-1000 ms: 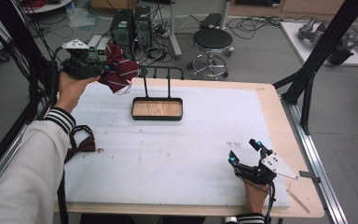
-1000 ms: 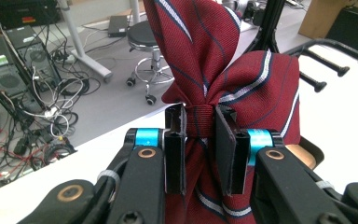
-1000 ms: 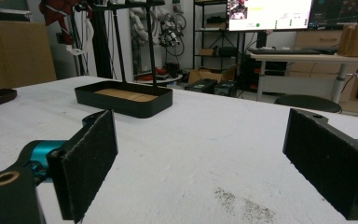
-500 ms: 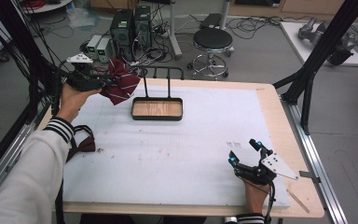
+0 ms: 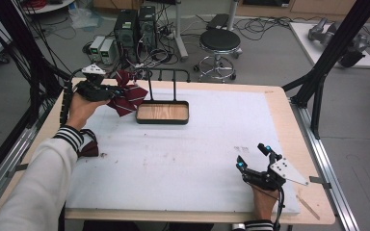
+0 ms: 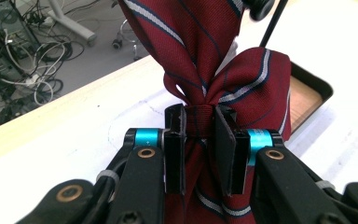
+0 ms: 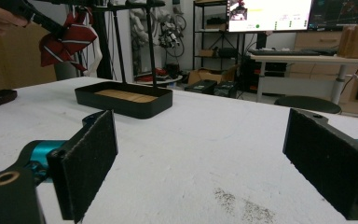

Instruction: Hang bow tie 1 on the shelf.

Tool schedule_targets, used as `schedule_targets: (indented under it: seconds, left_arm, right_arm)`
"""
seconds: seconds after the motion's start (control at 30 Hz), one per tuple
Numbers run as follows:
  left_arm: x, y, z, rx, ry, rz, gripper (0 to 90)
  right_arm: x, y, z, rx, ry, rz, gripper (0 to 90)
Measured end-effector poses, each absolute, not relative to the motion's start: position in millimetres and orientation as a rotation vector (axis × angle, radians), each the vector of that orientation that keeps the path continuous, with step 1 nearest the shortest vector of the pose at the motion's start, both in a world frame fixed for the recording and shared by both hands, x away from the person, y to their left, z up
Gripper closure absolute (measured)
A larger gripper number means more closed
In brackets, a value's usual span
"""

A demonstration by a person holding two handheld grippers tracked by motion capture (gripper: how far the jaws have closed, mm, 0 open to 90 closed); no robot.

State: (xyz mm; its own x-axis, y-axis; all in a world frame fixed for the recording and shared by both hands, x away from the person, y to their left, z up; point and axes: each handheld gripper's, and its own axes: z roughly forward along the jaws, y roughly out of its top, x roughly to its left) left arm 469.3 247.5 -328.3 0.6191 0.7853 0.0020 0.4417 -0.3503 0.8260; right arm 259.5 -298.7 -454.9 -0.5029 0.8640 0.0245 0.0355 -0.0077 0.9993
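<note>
Above the white surface (image 5: 183,159), beside the rack's black tray (image 5: 163,113), the left gripper (image 6: 199,133) holds fingers clamped on a striped bow tie's (image 5: 124,94) knot, which could snag the rack's posts, while the right gripper (image 5: 254,162) rests, fingers apart.

Even indoor light, slightly soft

Round stool (image 5: 220,42) behind table; computer towers (image 5: 136,26) on floor; dark cloth (image 5: 89,148), possibly second tie
</note>
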Motion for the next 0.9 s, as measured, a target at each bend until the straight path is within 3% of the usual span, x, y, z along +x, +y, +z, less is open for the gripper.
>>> schedule_targets:
  seconds: [0.43,0.47,0.6,0.63,0.9]
  left_arm:
    - [473,243,-338,1.979,0.994,0.495,72.0]
    - [473,243,-338,1.975,0.996,0.508,66.3]
    - [469,244,-337,1.942,1.013,0.644,16.3]
    - [469,246,-337,1.934,1.015,0.647,12.8]
    - [453,257,-324,1.835,0.926,0.667,11.2]
  right_arm:
    - [259,-298,-455,0.957,1.608,1.583,9.1]
    - [259,-298,-455,0.957,1.608,1.583,9.2]
    - [260,-298,-455,0.959,1.608,1.582,9.1]
    - [259,-298,-455,0.959,1.608,1.581,9.1]
    - [260,-299,-455,0.960,1.608,1.584,9.1]
